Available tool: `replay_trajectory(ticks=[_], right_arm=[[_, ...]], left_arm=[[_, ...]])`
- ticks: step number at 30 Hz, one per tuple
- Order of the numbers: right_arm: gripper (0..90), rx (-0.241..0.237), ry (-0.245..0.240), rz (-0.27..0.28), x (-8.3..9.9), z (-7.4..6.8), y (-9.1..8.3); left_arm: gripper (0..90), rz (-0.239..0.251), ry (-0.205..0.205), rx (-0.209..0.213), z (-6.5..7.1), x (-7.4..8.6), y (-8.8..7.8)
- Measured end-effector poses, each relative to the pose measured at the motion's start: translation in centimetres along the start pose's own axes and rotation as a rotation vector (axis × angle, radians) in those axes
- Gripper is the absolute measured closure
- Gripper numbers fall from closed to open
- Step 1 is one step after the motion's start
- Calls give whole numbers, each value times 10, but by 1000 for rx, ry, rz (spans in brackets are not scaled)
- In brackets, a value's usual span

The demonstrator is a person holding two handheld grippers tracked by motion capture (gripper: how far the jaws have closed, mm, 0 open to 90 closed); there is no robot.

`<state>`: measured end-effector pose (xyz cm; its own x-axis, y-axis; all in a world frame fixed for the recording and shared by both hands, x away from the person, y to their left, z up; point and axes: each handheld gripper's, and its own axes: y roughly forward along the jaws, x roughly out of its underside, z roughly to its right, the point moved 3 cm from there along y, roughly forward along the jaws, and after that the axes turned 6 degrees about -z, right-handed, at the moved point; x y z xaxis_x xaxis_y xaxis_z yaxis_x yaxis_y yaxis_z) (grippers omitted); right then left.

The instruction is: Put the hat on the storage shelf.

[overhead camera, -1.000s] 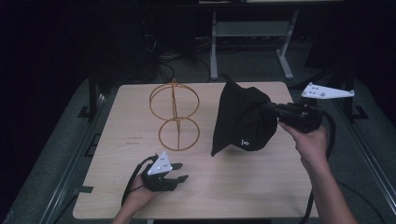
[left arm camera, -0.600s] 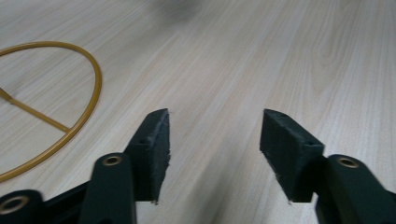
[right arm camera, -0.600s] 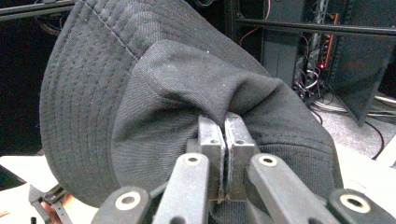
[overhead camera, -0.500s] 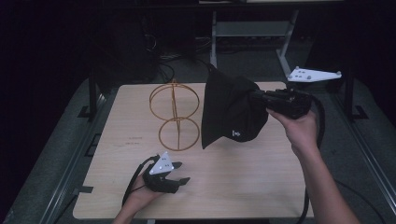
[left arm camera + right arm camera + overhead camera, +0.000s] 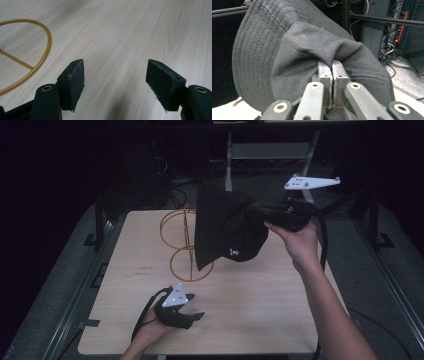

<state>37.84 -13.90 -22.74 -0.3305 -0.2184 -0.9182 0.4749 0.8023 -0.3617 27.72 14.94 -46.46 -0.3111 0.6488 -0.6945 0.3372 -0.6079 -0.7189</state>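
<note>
Holding the black cotton bucket hat [image 5: 227, 232] aloft just right of the gold wire stand [image 5: 186, 245], the right hand-held gripper [image 5: 260, 211] stays clamped on it, hanging it looks undone, while the left hand-held gripper [image 5: 115, 82], jaws just opening and empty, waits on the bench [image 5: 260, 310].

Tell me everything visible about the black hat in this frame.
The black hat is a soft bucket type in finely ribbed fabric, with rows of stitching round its brim and a small pale mark low on its side. It hangs limp in the air above the wooden table, in front of the gold wire stand, brim toward the stand. The right gripper pinches a bunched fold of its cloth between shut jaws; nothing else visibly touches it.
</note>
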Motion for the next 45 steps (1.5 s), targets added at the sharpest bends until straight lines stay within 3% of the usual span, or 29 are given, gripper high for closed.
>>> replay_trajectory(ticks=[13,22,32,38,45], right_arm=[[878,-7,-14,-51,-24,-4,29],[878,-5,-31,-94,-43,-6,47],[877,14,-58,-153,-71,-11,80],[877,6,-49,-195,-80,-12,100],[875,-10,-67,-250,-91,-20,134]], left_arm=[[306,-10,27,16,6,-2,6],[306,12,18,28,8,-5,9],[305,22,16,31,6,-8,12],[305,21,11,43,5,-9,15],[301,48,6,61,6,-15,13]])
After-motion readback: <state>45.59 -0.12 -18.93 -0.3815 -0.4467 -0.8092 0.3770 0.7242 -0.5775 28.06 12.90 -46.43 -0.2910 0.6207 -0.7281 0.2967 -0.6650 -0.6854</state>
